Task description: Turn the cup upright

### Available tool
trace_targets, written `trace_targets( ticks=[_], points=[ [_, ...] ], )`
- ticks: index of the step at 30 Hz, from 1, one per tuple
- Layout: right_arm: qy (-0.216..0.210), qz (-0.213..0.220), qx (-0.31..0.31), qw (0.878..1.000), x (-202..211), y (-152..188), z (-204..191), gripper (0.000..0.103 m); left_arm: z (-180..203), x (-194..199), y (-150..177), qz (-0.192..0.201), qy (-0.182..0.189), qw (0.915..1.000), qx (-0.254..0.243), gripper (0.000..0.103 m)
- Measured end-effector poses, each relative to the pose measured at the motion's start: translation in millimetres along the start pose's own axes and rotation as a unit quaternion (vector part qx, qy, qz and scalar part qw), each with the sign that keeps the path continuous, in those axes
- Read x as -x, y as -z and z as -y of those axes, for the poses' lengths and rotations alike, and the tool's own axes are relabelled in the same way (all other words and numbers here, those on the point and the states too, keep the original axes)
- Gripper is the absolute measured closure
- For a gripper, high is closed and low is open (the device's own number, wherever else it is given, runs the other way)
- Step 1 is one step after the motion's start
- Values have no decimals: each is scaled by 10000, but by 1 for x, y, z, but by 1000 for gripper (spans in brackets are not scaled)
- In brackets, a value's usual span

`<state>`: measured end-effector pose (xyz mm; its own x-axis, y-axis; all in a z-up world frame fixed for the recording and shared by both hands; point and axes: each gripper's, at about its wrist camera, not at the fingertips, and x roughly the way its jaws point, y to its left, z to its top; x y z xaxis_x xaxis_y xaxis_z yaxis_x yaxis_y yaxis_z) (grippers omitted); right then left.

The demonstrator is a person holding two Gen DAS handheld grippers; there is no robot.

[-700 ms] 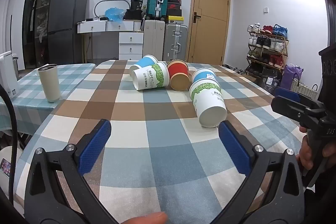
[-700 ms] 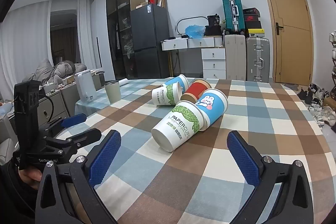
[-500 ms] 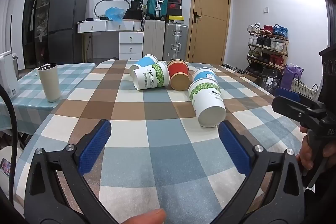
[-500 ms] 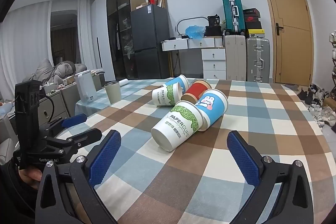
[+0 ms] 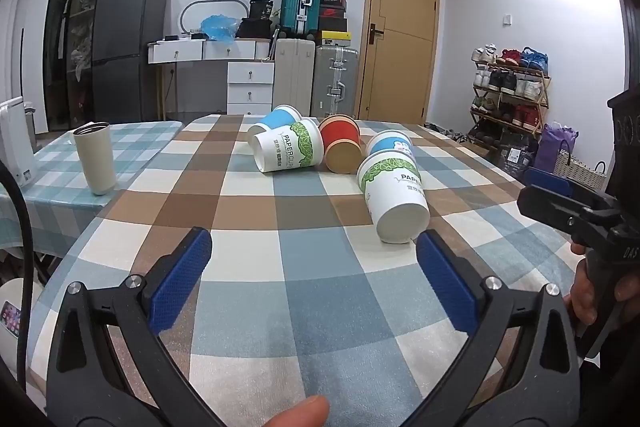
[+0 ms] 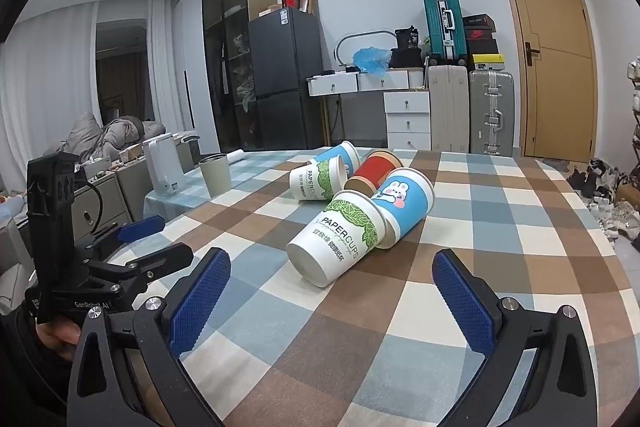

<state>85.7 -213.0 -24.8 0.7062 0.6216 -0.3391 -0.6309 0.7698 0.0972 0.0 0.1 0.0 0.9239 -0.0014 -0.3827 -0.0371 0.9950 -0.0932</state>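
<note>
Several paper cups lie on their sides on the checked tablecloth. The nearest is a white and green cup (image 5: 394,197) (image 6: 334,241), its base toward me. A blue rabbit cup (image 5: 390,145) (image 6: 404,203) lies behind it, then a red cup (image 5: 340,147) (image 6: 376,171), a second white and green cup (image 5: 288,151) (image 6: 318,183) and a blue cup (image 5: 272,119) (image 6: 340,155). My left gripper (image 5: 314,275) is open and empty, just short of the nearest cup. My right gripper (image 6: 330,291) is open and empty, in front of that same cup.
A beige tumbler (image 5: 96,157) (image 6: 215,175) stands upright on the neighbouring table at the left, beside a white appliance (image 6: 162,167). The other gripper shows at each view's edge (image 5: 580,211) (image 6: 104,267). A shoe rack (image 5: 508,95) stands right of the table.
The nearest white and green cup sits slightly closer in both views; both grippers have crept toward it. Both stay open.
</note>
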Motion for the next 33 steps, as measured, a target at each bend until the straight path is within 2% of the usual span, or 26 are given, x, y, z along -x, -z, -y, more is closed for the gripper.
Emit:
trace_targets(
  ticks=[33],
  points=[
    [6,-6,-30,10000,0,-2,0,0,0,0,0,20,-7,10000,-23,1]
  ],
)
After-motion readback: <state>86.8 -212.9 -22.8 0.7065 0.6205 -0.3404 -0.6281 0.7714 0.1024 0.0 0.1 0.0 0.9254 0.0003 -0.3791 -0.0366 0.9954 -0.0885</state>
